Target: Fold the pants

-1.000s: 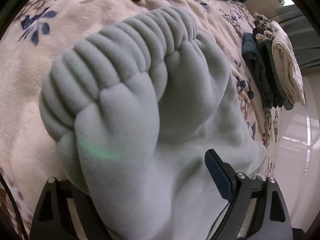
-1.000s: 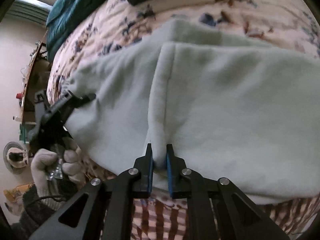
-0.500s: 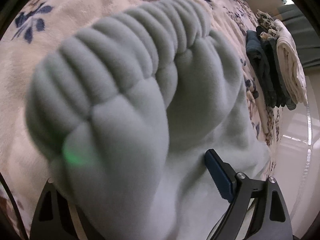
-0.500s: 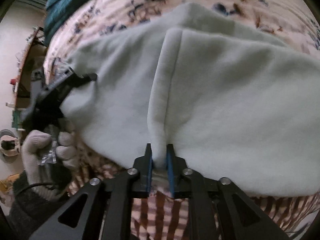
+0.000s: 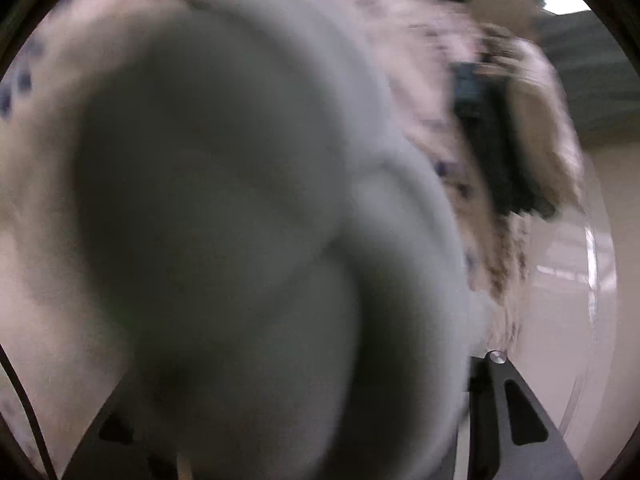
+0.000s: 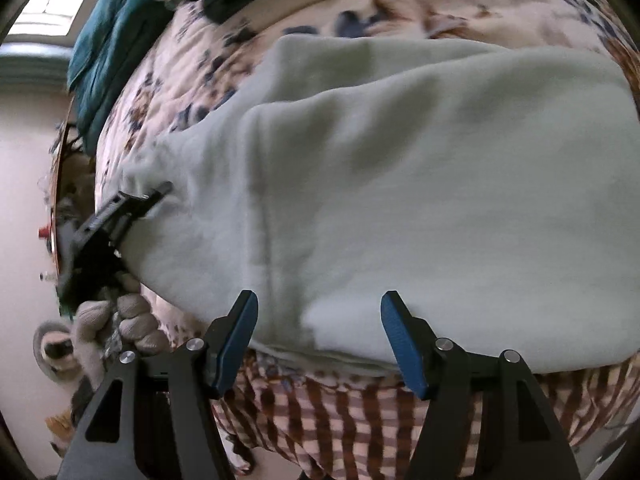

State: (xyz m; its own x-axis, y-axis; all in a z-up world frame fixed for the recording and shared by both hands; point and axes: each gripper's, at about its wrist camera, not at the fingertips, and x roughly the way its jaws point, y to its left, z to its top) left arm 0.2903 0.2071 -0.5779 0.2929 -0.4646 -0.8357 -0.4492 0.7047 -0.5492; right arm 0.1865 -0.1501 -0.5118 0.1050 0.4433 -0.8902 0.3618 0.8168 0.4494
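**Soft green pants lie on the flowery bed**

Soft, pale green pants lie folded on the flowery blanket of the bed. Your right tool has just been opening. Its blue pads are spread wide, and the near edge of the pants sits loose between them. Your left tool has just been closing at the far corner of the pants. That view is blurry, so I cannot tell if it pinches.

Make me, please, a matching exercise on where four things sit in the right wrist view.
Things:
1 pants
2 checked cloth
3 teal blanket
4 gloved hand

Places:
A top left corner
B middle, spread wide
C low at the left edge
D bottom, by the pants' near edge

Pairs: 1-B, 2-D, 3-A, 4-C
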